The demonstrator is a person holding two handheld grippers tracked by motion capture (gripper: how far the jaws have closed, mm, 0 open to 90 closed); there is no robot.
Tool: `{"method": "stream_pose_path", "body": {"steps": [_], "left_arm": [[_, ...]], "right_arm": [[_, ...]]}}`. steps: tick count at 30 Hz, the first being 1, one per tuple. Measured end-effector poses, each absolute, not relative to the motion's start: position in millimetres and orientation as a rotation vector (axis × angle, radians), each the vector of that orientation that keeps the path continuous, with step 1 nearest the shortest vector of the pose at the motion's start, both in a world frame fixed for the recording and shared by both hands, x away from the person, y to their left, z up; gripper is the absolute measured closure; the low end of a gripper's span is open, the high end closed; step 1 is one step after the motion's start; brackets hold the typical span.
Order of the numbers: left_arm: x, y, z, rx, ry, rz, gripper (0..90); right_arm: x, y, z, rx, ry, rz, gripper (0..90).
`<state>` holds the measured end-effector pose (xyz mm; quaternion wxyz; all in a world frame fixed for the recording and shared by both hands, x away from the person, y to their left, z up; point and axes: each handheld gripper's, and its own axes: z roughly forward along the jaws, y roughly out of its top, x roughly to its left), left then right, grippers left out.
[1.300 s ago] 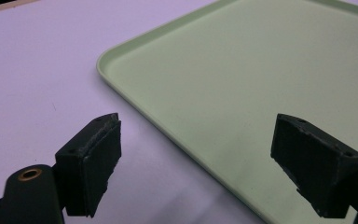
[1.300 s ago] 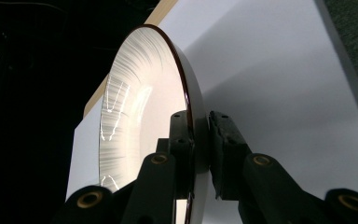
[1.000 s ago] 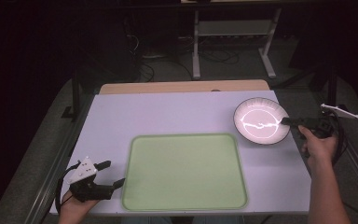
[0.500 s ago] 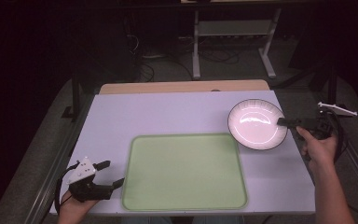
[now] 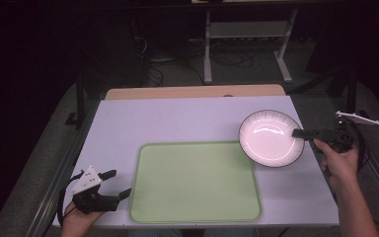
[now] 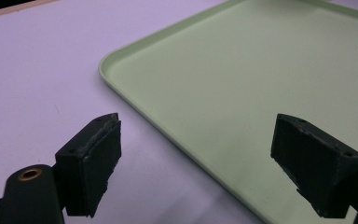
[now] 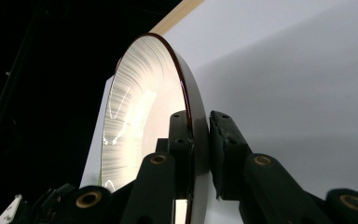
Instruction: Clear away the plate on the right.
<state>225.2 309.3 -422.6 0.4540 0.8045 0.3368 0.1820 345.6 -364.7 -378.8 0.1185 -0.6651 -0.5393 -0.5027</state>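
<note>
**Plate pinched by its rim at the right of the table**

Over at the right of the high view, the right gripper (image 5: 300,133) has the white plate (image 5: 270,137) by its right-hand rim, jaws closed tight on the edge. The right gripper view makes it plain: the plate (image 7: 144,121) runs up the frame edge-on, dark-rimmed with a ribbed, glossy inside, and the right gripper (image 7: 199,140) has one jaw on the inner face and the other on the outer wall, both pressing on it. The hand (image 5: 339,160) behind it comes in from the lower right, cable trailing off toward the frame's right edge.

The plate sits right of centre in the high view, over the pale table (image 5: 177,121), just above and to the right of the green tray (image 5: 195,182). Its lower left edge comes close to the tray's upper right corner; whether it overlaps that corner, I cannot tell.

Down in the lower left corner, the left gripper (image 5: 121,183) rests low by the table's front edge, just left of the tray. In the left gripper view its jaws stand wide apart with nothing between them, the left gripper (image 6: 196,154) looking across the tray's (image 6: 242,84) rounded corner, one jaw over the table (image 6: 37,70), the other over the green surface.
</note>
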Motion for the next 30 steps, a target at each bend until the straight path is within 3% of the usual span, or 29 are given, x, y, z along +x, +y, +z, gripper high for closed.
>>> {"method": "stream_pose_path", "body": {"steps": [30], "left_arm": [[224.4,310.1,-421.6,1.98,0.83,0.453,15.9]], "right_arm": [[337.4,-320.2,-359.3,-1.773,-1.667,-1.489,78.3]]}}
